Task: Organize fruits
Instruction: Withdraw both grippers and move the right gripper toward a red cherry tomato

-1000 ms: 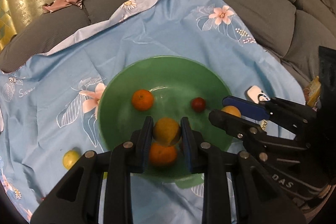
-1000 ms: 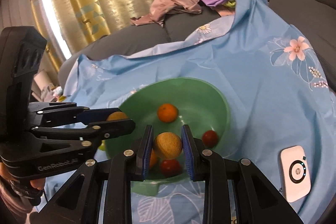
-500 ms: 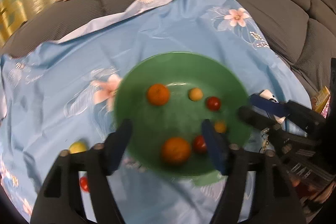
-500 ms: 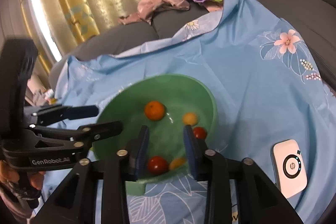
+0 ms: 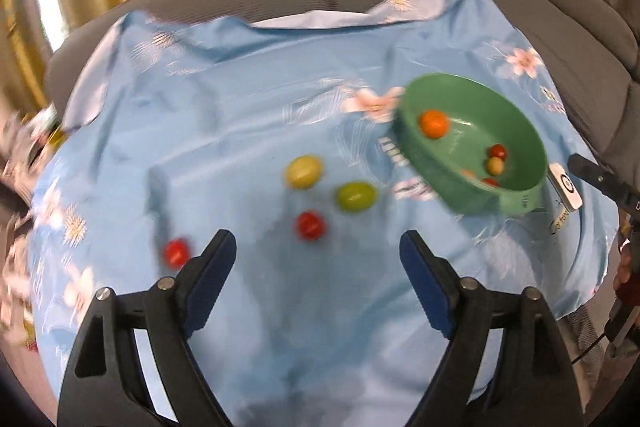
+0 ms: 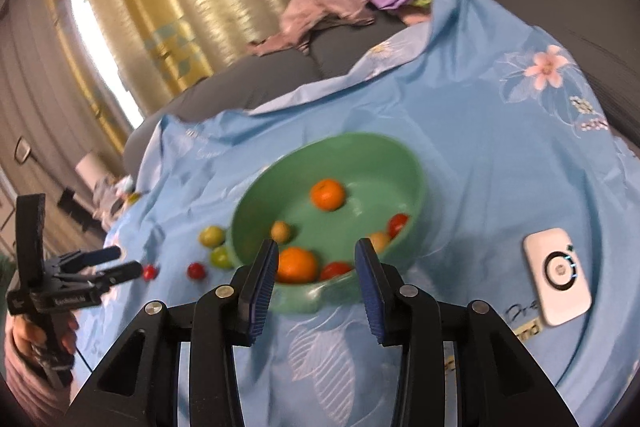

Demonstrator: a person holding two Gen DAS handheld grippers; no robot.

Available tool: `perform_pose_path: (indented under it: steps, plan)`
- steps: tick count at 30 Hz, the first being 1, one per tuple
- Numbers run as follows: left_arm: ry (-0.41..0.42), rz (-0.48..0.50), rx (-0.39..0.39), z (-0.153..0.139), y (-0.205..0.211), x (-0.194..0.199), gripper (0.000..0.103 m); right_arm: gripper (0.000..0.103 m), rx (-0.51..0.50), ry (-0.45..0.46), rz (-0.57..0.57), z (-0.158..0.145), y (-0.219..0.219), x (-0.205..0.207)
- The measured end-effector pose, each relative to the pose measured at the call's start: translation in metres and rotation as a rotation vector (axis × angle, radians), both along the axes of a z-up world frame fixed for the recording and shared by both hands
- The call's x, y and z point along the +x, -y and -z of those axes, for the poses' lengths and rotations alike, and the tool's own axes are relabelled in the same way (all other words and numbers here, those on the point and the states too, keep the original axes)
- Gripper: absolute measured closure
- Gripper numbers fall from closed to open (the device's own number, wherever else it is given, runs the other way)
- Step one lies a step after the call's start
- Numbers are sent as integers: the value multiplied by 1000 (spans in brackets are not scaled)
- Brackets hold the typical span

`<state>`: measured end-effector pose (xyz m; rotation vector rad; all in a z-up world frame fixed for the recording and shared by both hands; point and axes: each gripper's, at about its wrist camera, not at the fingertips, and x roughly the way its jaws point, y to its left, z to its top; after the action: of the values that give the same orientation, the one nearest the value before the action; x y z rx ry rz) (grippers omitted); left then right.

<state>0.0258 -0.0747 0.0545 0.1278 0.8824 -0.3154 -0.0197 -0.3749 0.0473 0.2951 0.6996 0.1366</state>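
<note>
- Writing: my left gripper (image 6: 124, 261), seen from the right camera, carries a white label on its body; the letters are too blurred for me to read.
- Writing: the blue cloth (image 5: 248, 75) has dark script printed near the white device (image 6: 557, 277); I cannot make it out. The device shows a round ring mark, no legible name.
- Left gripper (image 5: 316, 253): jaws have just been opening and stand wide apart, released. Nothing sits between the blue pads. It hangs over bare cloth, just short of the loose fruit.
- Right gripper (image 6: 316, 263): jaws parted a modest gap, gripping nothing. Its fingertips frame the near rim of the bowl (image 6: 416, 179) without touching it, as far as I can tell.
- Bowl (image 5: 440, 183): green, on the cloth, holding a tangerine (image 6: 327, 194), a larger orange (image 6: 297, 264), red tomatoes and small yellowish fruit.
- Loose fruit on the cloth, left of the bowl: two yellow-green fruits (image 5: 303, 171) (image 5: 356, 197), close together; a red tomato (image 5: 310, 225) just below them; a second red tomato (image 5: 176, 251) further left, near my left finger.
- A hand (image 6: 36, 339) grips the left gripper's handle at the lower left of the right view.
</note>
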Motion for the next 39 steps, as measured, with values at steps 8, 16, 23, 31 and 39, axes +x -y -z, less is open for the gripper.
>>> perform_pose_path:
  steps: [8,16,23,31,39]
  plan:
    - [-30,-137,-6,11,-71,-40,19,63,-23,-16,-125,-1,-46,1]
    - [-48,-177,-31,21,-96,-57,19,63,-55,-46,-222,3,-85,-2]
    - [-20,-172,-9,20,-99,-62,19,63,-77,-94,-308,14,-120,5]
    - [-17,-133,-102,23,-110,-54,19,63,-112,-127,-416,26,-169,18]
    - [-12,-76,-216,27,-115,-29,20,63,-171,-177,-424,43,-186,45]
